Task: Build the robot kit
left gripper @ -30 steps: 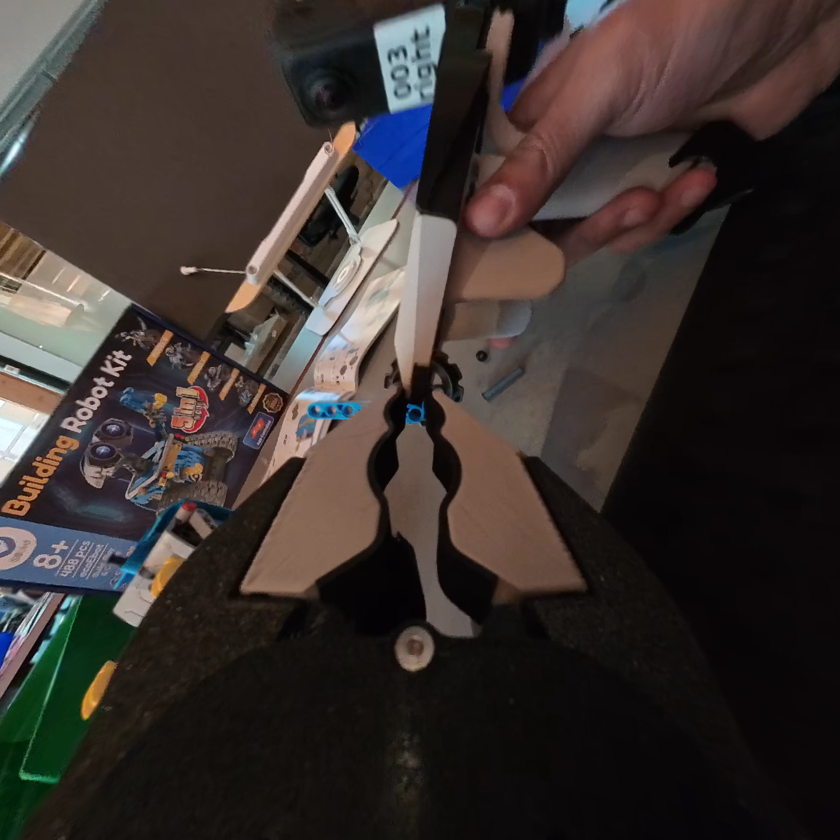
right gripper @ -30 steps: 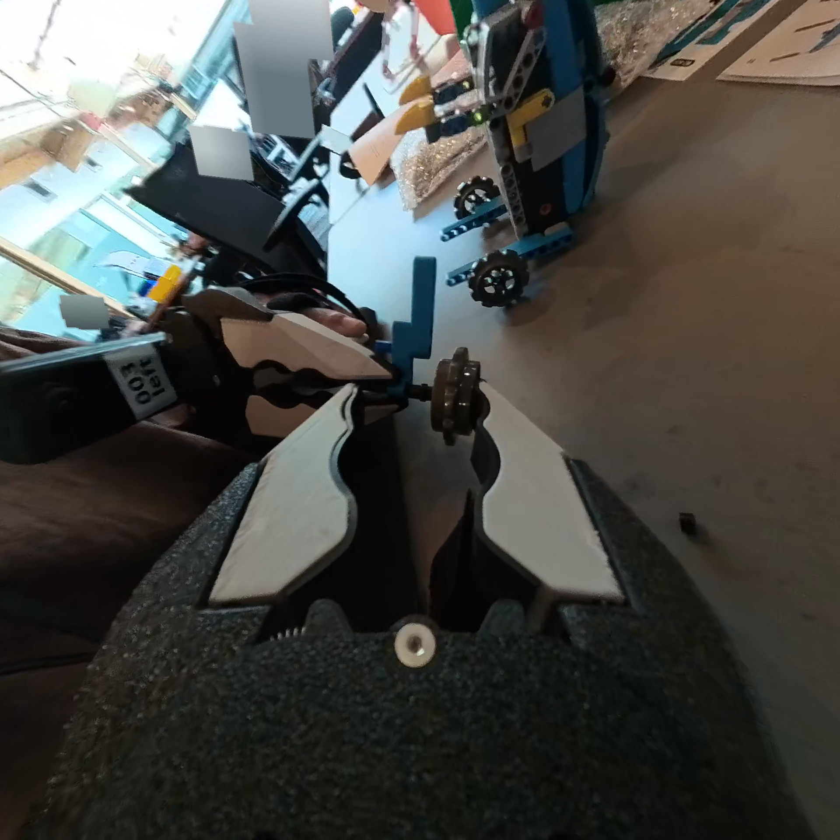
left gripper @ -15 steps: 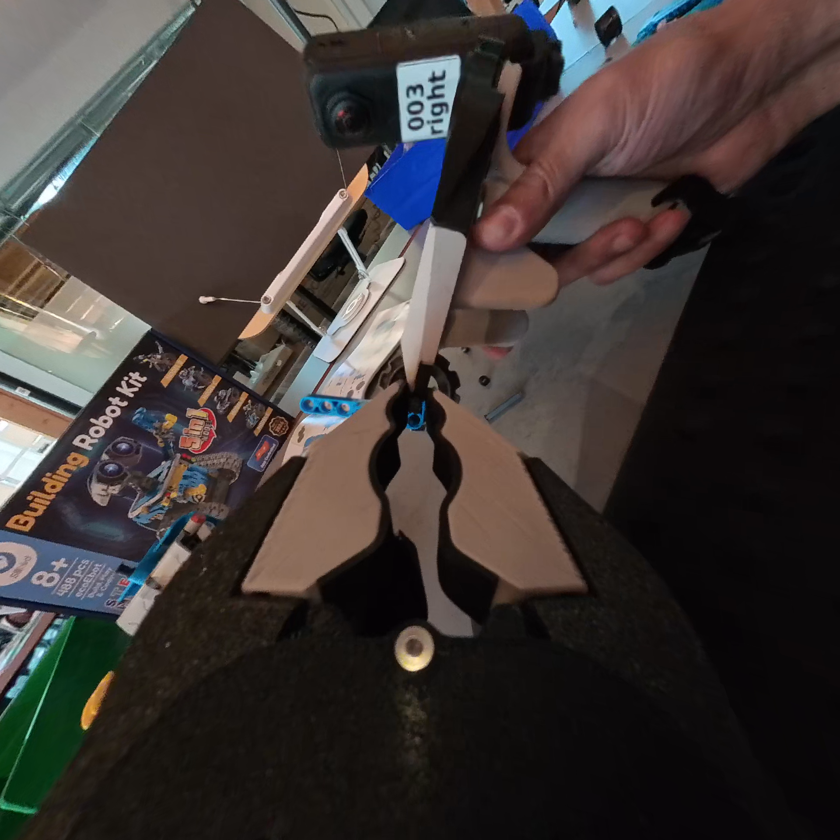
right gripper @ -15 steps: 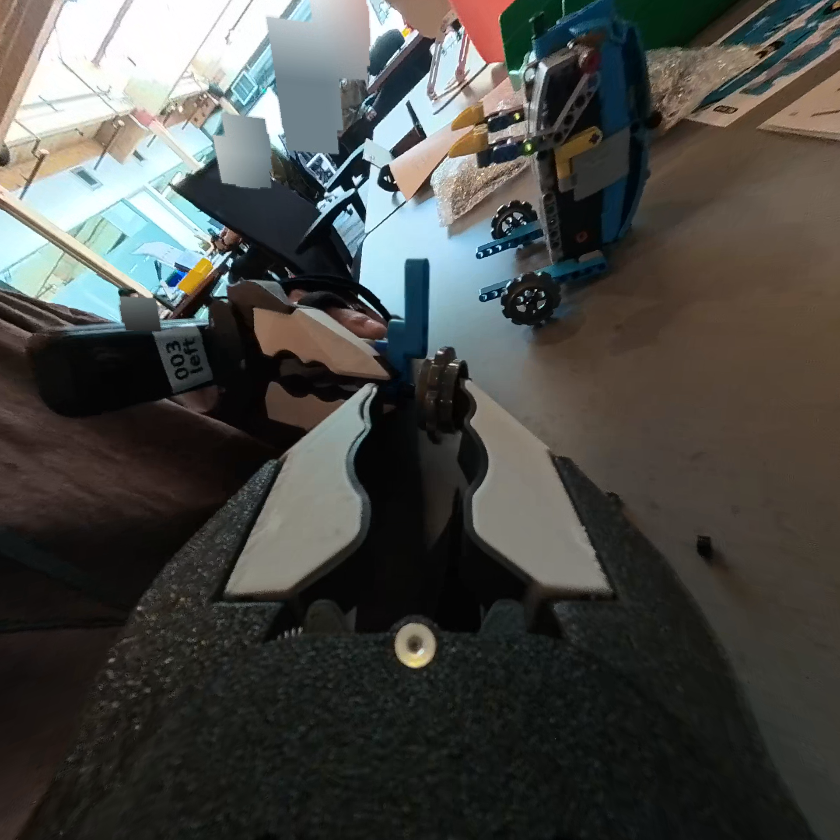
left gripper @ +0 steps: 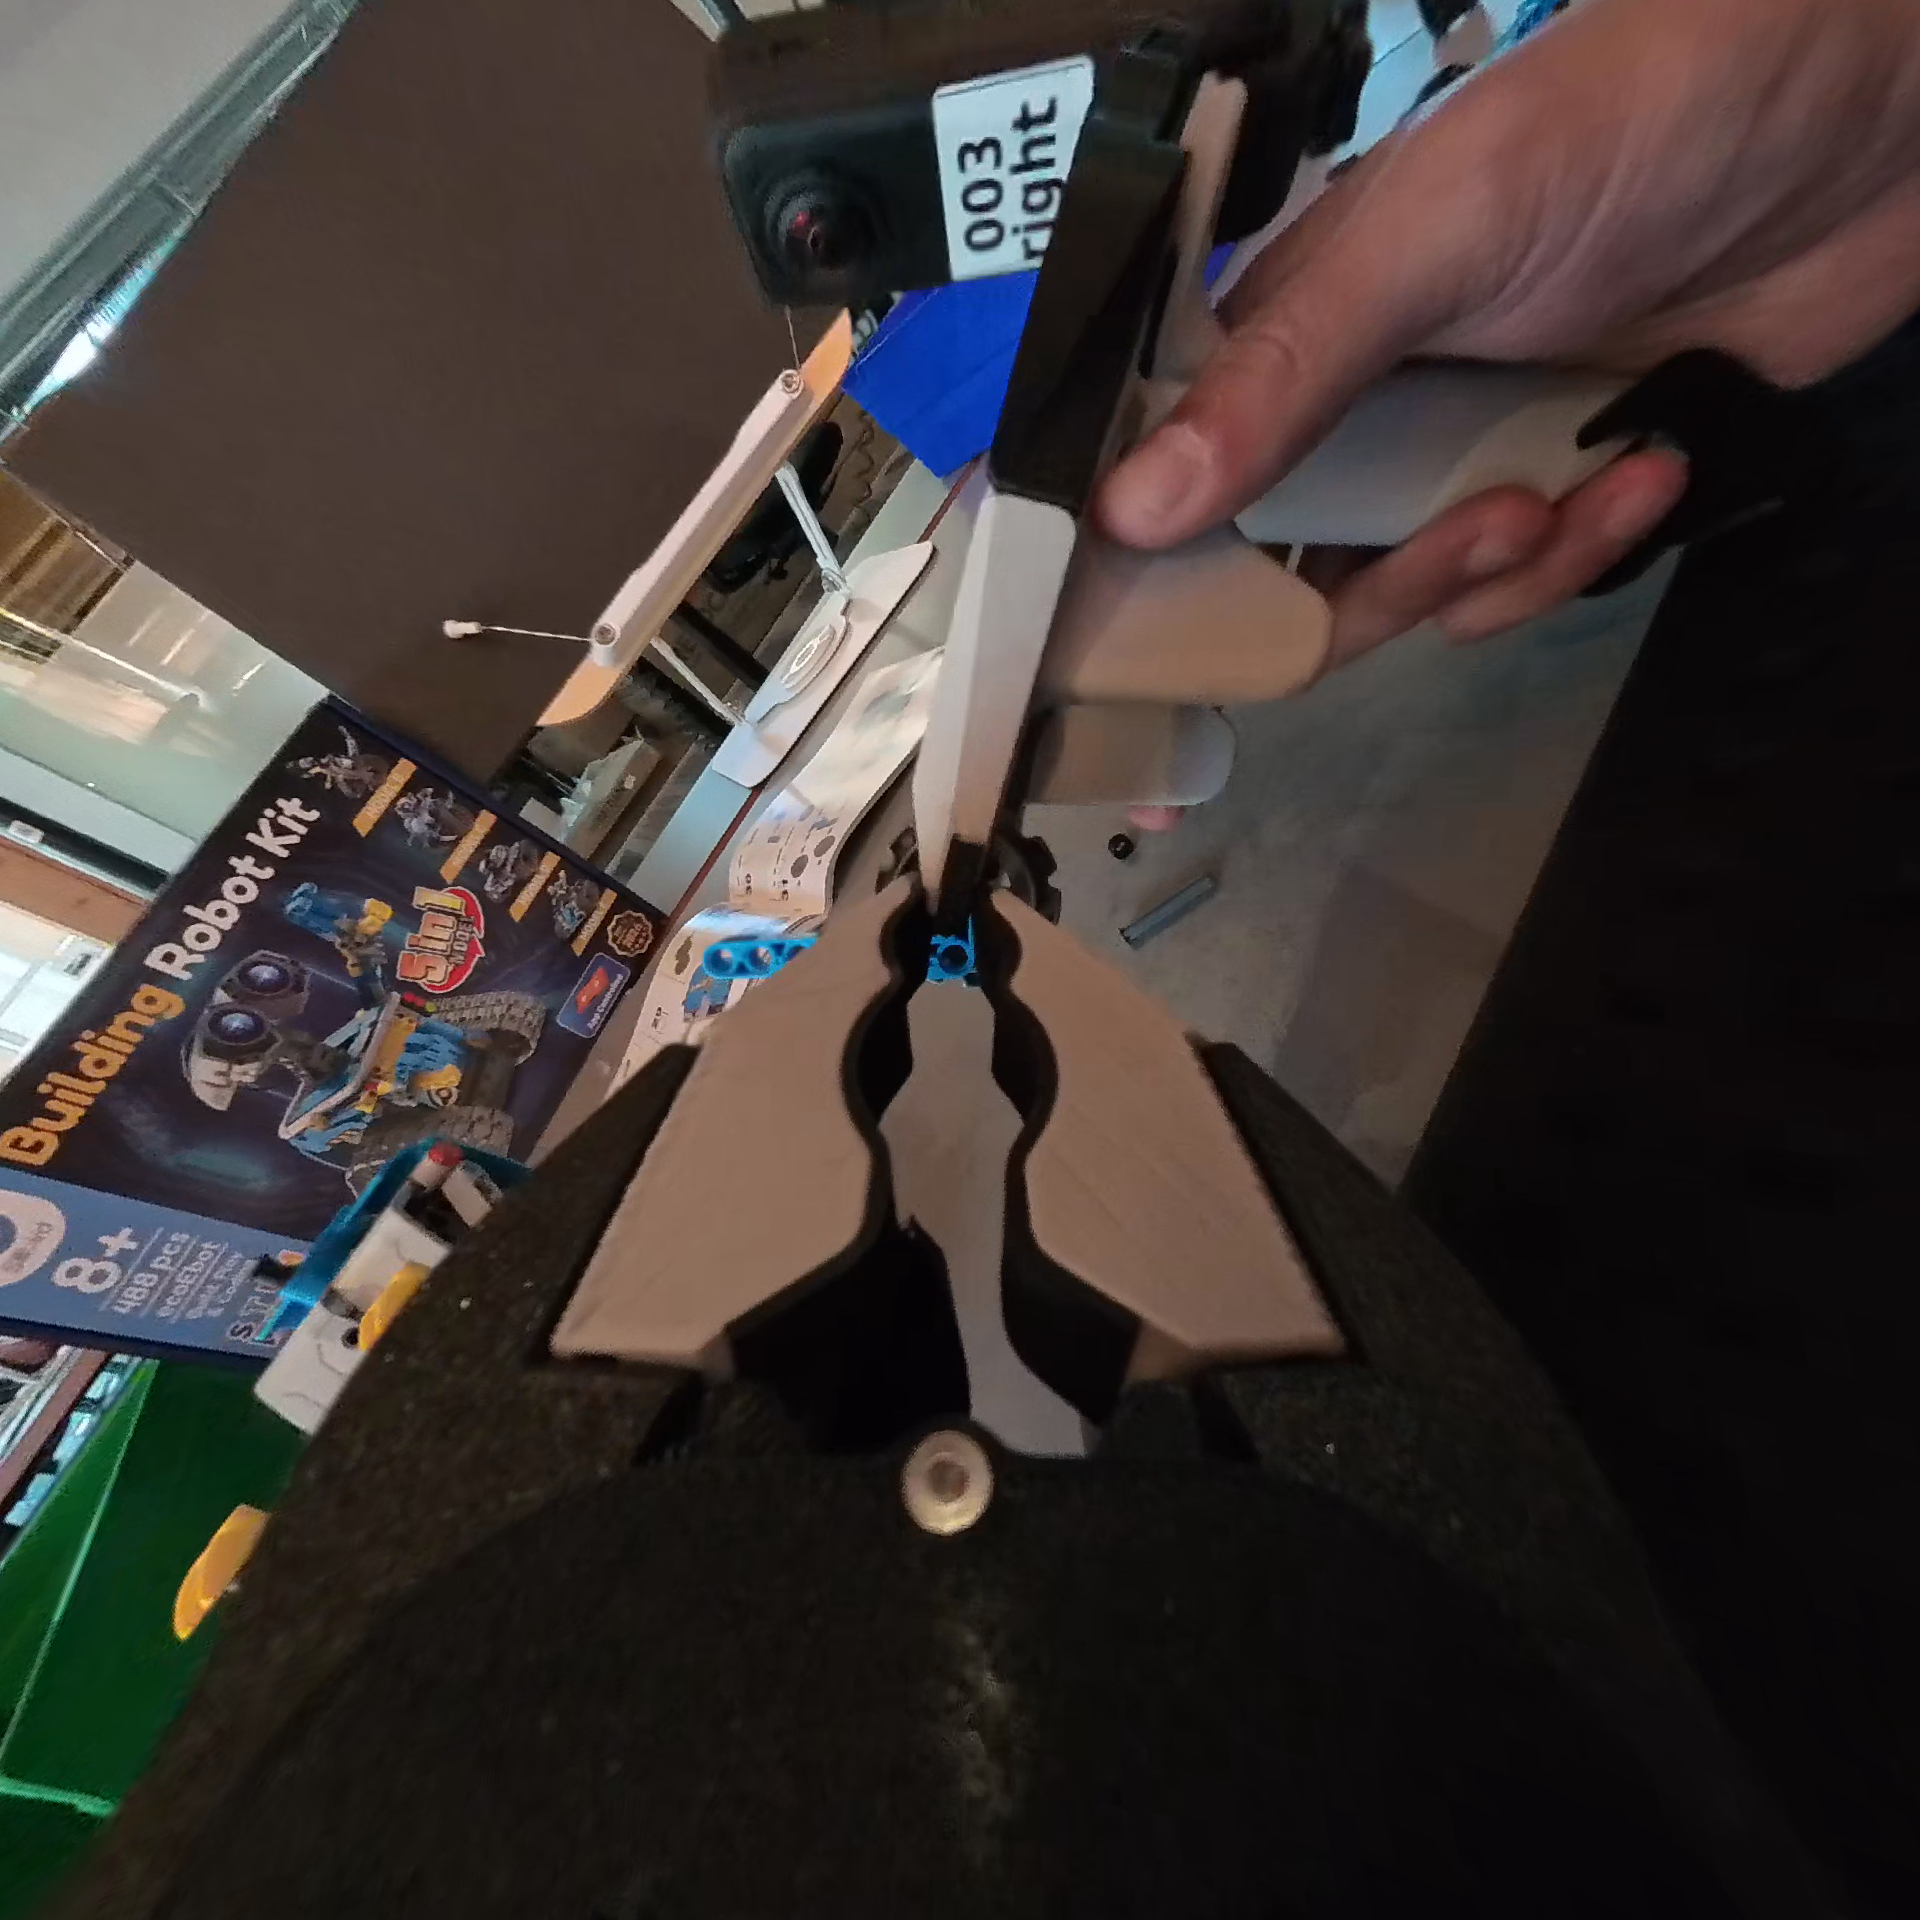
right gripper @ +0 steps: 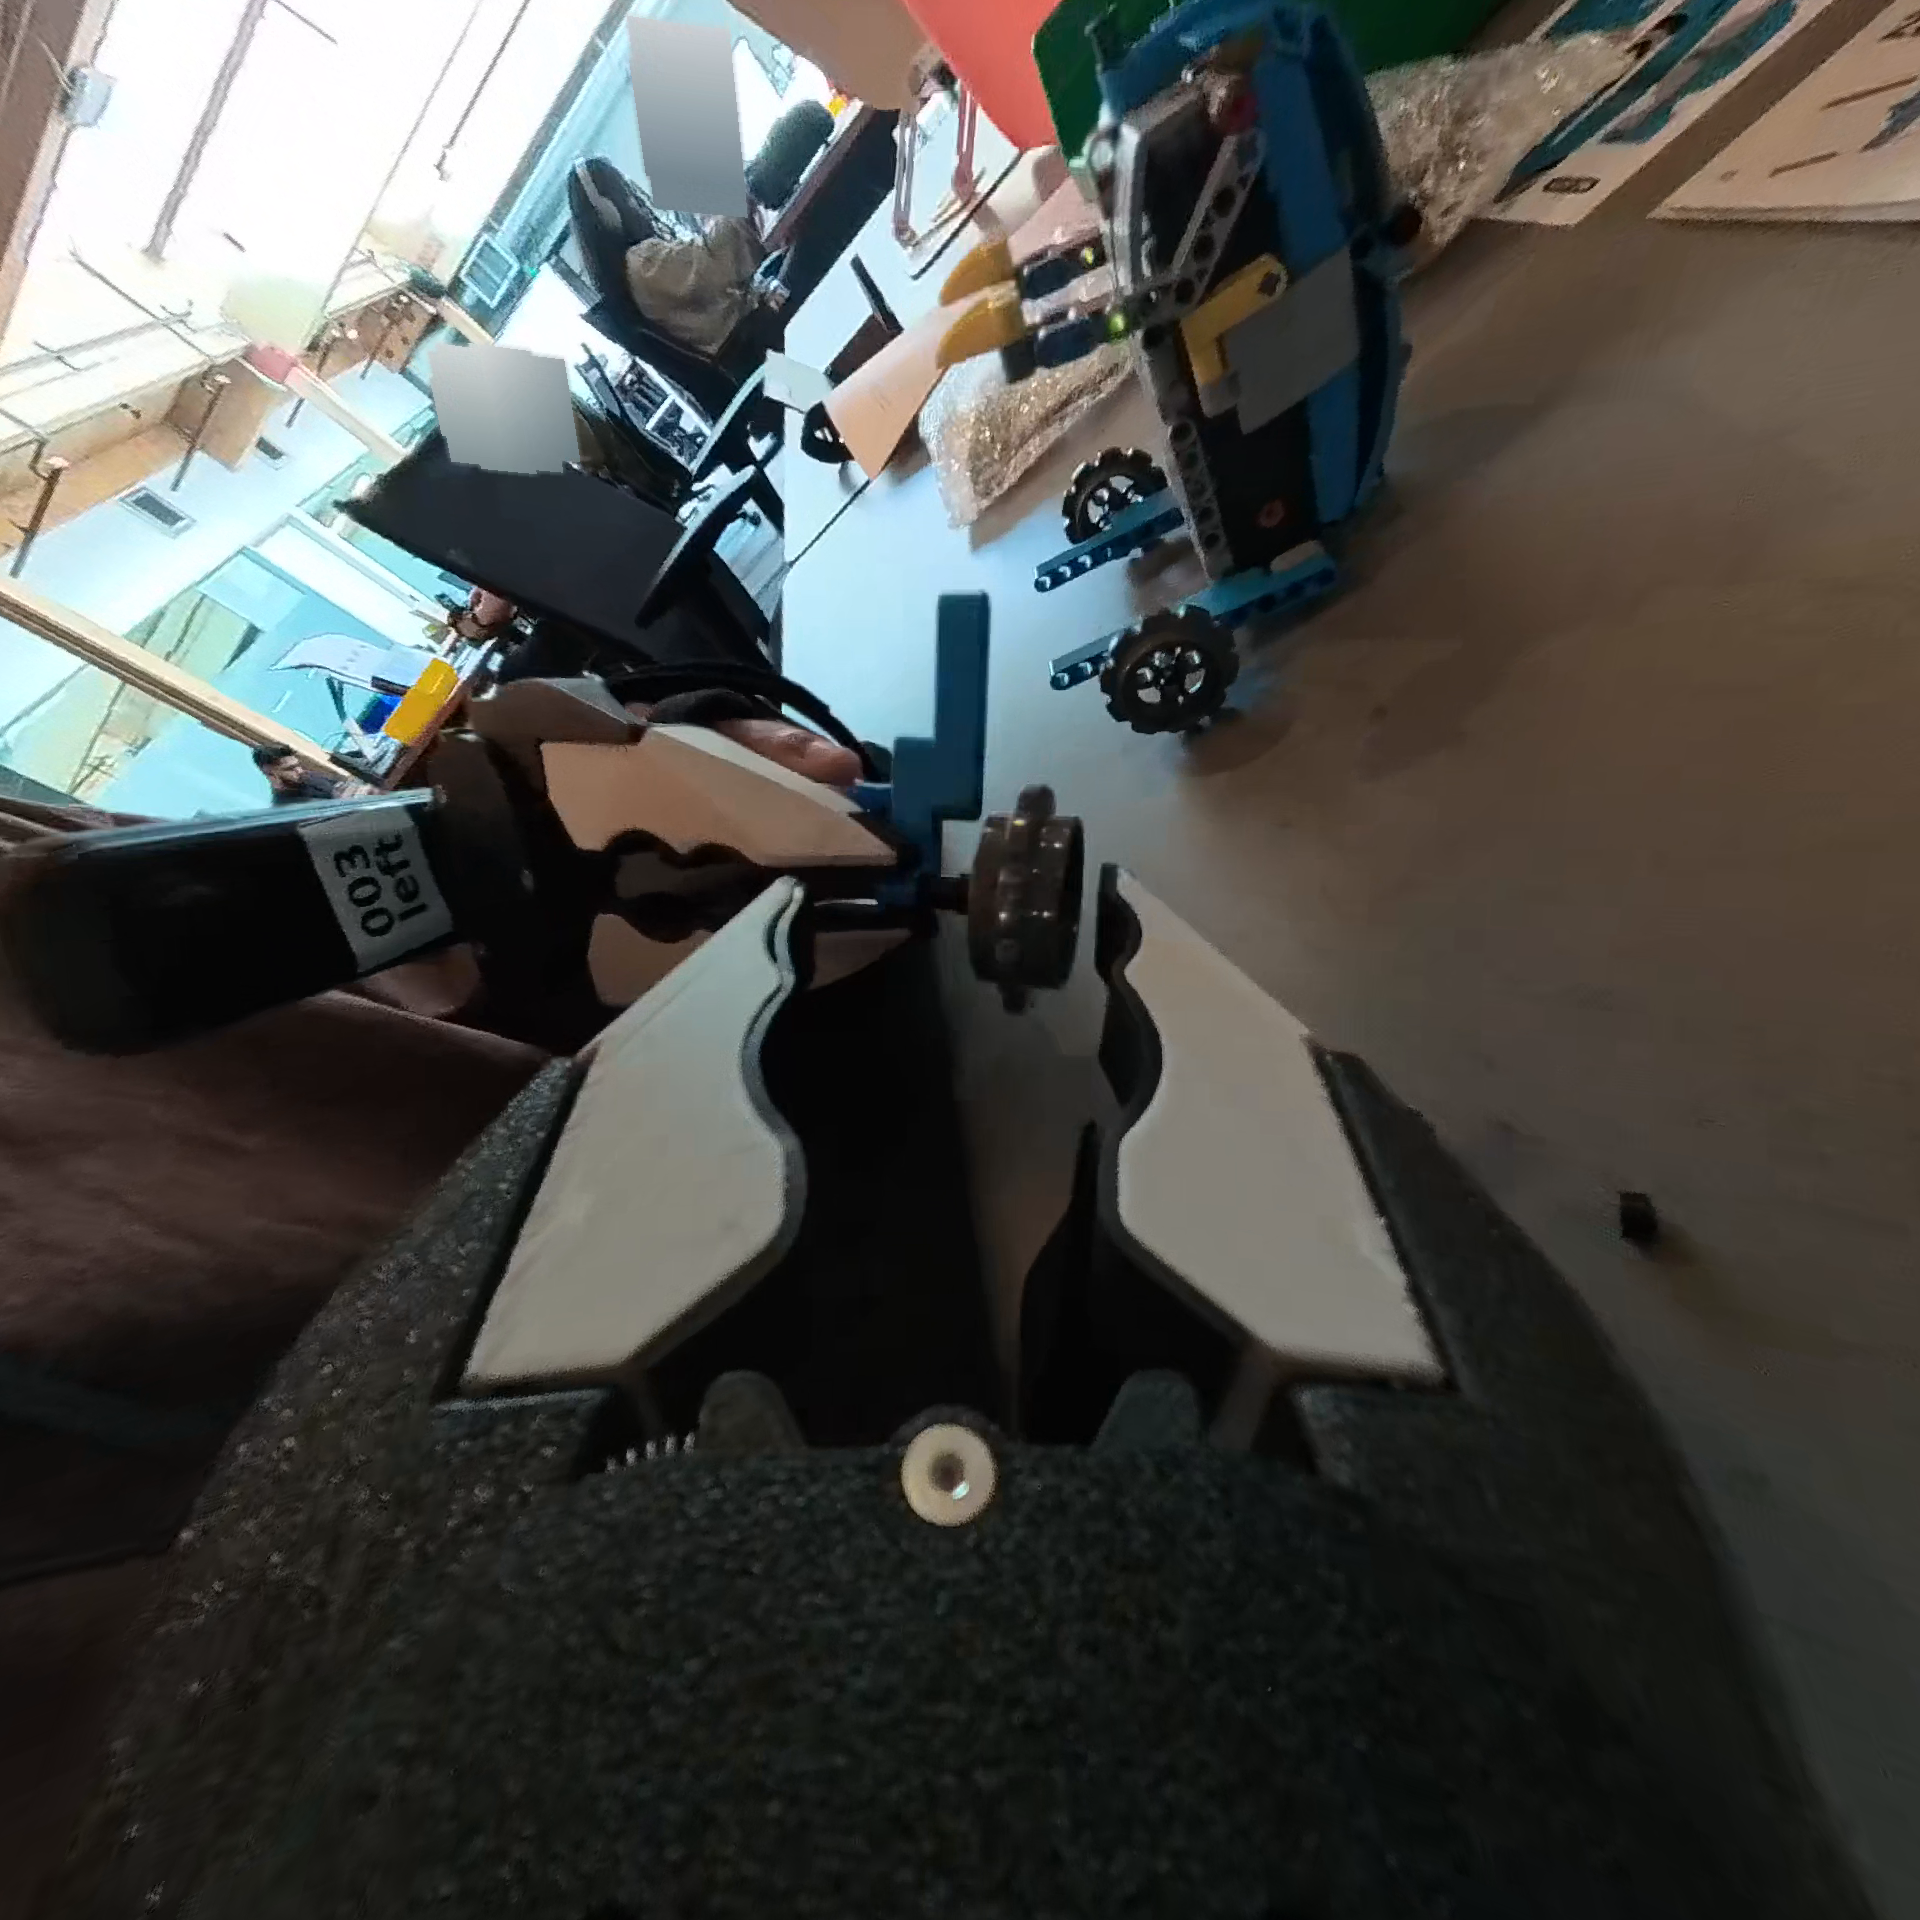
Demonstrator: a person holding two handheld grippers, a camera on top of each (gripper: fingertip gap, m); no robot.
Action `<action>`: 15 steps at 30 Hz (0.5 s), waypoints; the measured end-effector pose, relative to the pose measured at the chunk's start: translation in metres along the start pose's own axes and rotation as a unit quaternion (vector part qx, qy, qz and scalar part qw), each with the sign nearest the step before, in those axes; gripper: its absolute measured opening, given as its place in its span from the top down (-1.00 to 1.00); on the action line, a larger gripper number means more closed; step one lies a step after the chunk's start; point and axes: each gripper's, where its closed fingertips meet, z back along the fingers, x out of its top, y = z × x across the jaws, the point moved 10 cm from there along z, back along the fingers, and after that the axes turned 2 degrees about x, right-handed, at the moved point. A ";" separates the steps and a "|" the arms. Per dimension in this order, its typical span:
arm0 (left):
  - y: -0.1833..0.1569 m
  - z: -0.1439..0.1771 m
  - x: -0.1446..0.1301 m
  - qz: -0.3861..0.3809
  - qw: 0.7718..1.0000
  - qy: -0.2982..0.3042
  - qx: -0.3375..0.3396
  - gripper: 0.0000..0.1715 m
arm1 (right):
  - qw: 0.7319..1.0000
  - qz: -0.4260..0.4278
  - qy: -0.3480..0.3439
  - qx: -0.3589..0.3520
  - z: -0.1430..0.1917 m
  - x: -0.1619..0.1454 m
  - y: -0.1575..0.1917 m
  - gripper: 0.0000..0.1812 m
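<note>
My left gripper [left gripper: 951,928] is shut on a small blue beam [left gripper: 952,958], of which only the end shows between the fingertips. In the right wrist view the left gripper [right gripper: 881,854] holds this L-shaped blue beam [right gripper: 954,717] upright above the table. A black axle sticks out of the beam and carries a dark toothed gear [right gripper: 1025,902]. My right gripper [right gripper: 951,896] is open, and the gear sits between its fingertips with a gap on each side. In the left wrist view the right gripper [left gripper: 961,847], held by a hand [left gripper: 1558,260], points down at the beam.
A blue, grey and yellow toy vehicle with black wheels [right gripper: 1247,364] stands on the grey table [right gripper: 1558,831]. A small black part [right gripper: 1638,1214] lies at the right. A kit box [left gripper: 312,1039], printed sheets [left gripper: 769,862], a grey pin [left gripper: 1169,909] and a green bin [left gripper: 83,1558] are nearby. Both grippers' tips are close together, under 4 cm apart.
My right gripper's jaws have spread apart and no longer press on the gear. The left gripper still holds the blue beam, a little closer to the right gripper's camera.
</note>
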 end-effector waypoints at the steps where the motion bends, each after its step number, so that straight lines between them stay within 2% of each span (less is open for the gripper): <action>1: 0.001 0.000 0.000 0.005 1.000 0.001 0.000 0.93 | 1.000 0.003 -0.005 0.000 0.000 0.000 0.002 0.43; 4: 0.003 0.000 -0.001 0.015 1.000 0.004 -0.002 0.93 | 1.000 0.004 -0.012 -0.009 -0.002 0.000 0.003 0.45; 10: 0.005 0.003 0.001 0.043 0.999 -0.028 -0.012 0.91 | 0.999 -0.008 -0.017 0.042 -0.001 0.001 0.003 0.46; 11: 0.005 0.004 0.002 0.047 0.998 -0.032 -0.014 0.89 | 0.999 0.002 -0.015 0.041 0.000 0.002 0.004 0.47; 13: 0.006 0.007 0.003 0.065 0.997 -0.040 -0.018 0.71 | 0.999 0.009 -0.023 0.040 0.002 0.003 0.003 0.47; 15: 0.011 0.016 0.006 0.096 0.993 -0.068 -0.017 0.65 | 0.999 0.022 -0.032 0.028 0.008 0.005 0.003 0.47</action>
